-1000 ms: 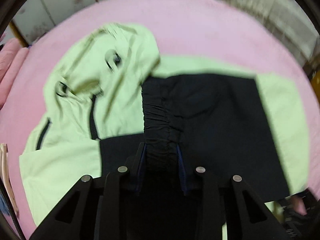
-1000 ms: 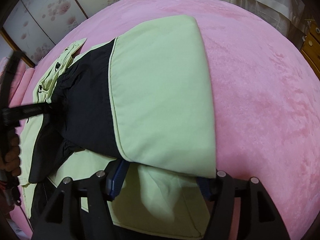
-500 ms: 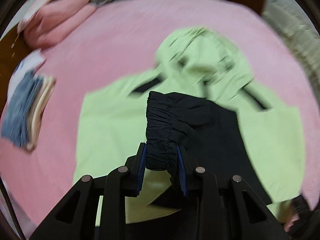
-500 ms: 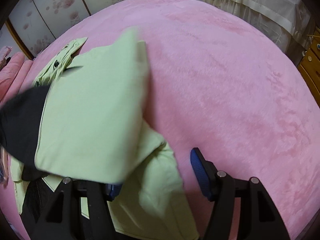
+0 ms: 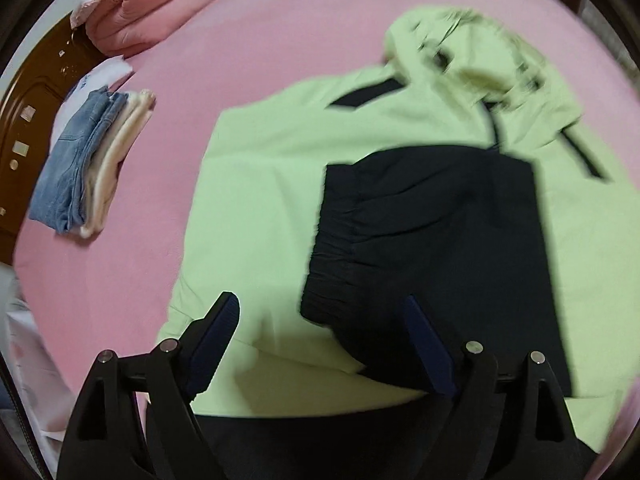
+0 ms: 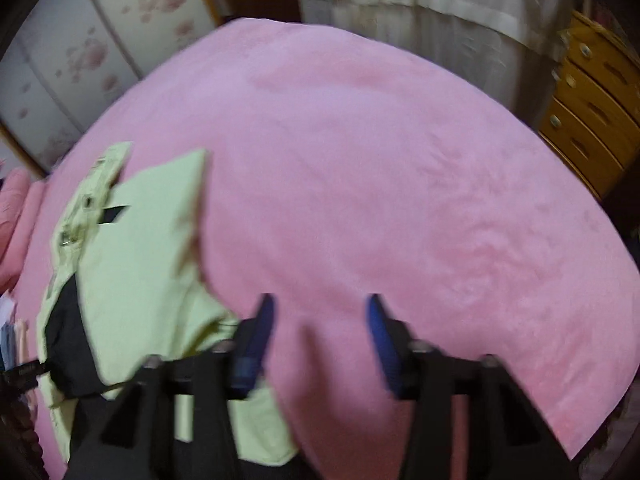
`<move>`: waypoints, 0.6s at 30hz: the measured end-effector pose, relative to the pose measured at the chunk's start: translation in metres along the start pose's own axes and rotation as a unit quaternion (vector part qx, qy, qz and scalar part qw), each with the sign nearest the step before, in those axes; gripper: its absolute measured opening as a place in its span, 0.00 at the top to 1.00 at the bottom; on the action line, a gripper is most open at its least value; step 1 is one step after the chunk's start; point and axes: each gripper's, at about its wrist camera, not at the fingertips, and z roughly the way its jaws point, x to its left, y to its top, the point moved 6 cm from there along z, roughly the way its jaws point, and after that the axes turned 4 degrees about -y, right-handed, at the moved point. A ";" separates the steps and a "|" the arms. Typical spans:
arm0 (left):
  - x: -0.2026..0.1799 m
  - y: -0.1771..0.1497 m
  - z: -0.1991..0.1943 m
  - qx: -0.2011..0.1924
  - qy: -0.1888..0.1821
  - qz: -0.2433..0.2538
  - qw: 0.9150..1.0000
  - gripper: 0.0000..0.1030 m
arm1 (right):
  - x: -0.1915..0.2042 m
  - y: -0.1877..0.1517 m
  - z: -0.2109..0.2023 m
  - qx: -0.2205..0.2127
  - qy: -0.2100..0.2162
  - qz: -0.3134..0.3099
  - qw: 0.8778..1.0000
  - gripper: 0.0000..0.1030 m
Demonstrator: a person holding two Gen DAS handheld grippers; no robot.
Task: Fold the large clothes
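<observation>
A light green hooded jacket lies spread on the pink bed, its hood at the far right. One black sleeve is folded across the body, and its gathered cuff rests on the green cloth. My left gripper hovers just above that cuff; its jaws are opening and touch nothing. In the right wrist view the jacket lies to the left. My right gripper hangs over bare pink bed, its jaws closing with nothing between them.
A stack of folded clothes and folded pink bedding sit by the wooden headboard. Beyond the bed stand wooden drawers, a white curtain and flowered sliding doors.
The left gripper carried the black cuff across the jacket, then let it go and spread its jaws. The right gripper released the green fold, drew away to the right and narrowed.
</observation>
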 end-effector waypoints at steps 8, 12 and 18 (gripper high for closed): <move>-0.089 -0.023 0.018 0.072 -0.124 0.098 0.985 0.95 | 0.183 -0.045 0.030 0.098 0.254 -0.129 0.953 1.00; -0.087 -0.024 0.041 0.084 -0.105 0.079 0.988 0.95 | 0.200 -0.057 0.075 0.127 0.189 -0.167 0.959 1.00; -0.053 -0.013 0.049 0.071 -0.084 0.047 0.993 0.94 | 0.074 -0.003 0.088 0.050 0.072 0.002 0.996 1.00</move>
